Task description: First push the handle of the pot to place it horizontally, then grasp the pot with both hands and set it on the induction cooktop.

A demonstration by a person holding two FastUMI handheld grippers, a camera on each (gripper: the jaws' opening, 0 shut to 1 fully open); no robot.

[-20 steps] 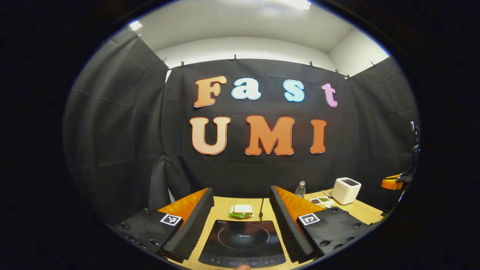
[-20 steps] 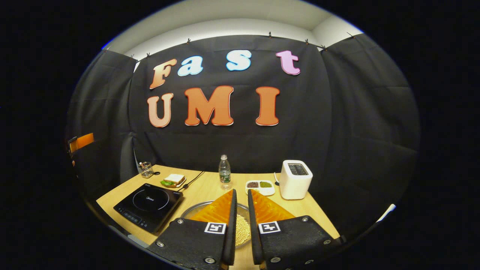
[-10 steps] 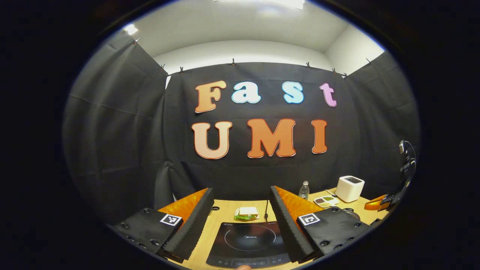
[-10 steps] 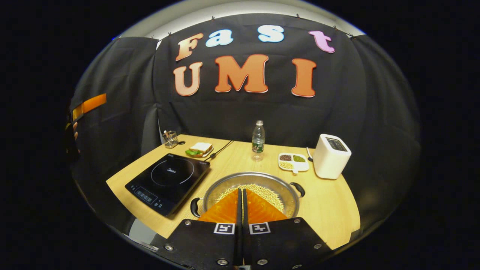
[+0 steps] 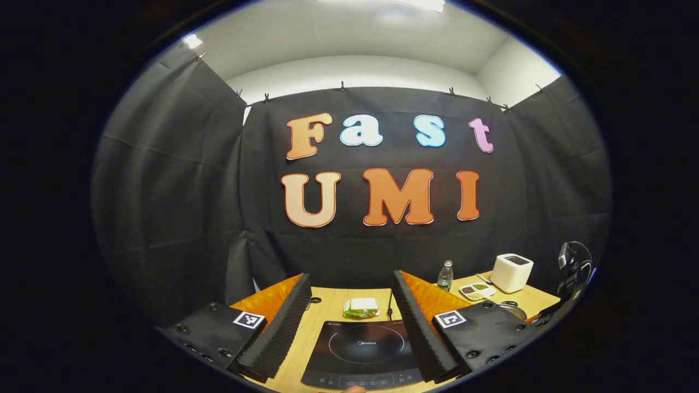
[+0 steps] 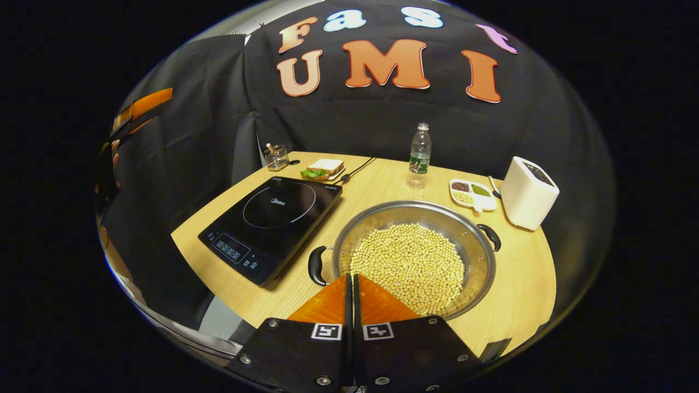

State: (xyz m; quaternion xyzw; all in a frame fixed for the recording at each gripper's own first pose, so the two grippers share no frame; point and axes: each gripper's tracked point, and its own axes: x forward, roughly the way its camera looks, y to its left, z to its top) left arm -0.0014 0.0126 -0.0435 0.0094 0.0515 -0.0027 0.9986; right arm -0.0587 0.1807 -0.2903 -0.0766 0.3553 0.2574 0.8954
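Right gripper view: the pot, a shallow steel pan filled with pale beans, sits on the wooden table in the lower centre of the frame, just right of the induction cooktop. One black handle points to the lower left, the other to the upper right, so the handles lie on a diagonal across the frame. The right gripper is at bottom centre, directly above the pot's near rim, tips close to the lower-left handle; I cannot tell whether they touch the rim. Its fingers are pressed together with only a thin slit between them, nothing held.

Behind the pot: a water bottle, a divided dish of grains, a white toaster. A sandwich lies behind the cooktop.

Left gripper view: the left gripper is at the bottom of the frame, fingers spread wide, holding nothing, with the induction cooktop framed between them. The pot's rim peeks out at lower right, well off to the side of this gripper.
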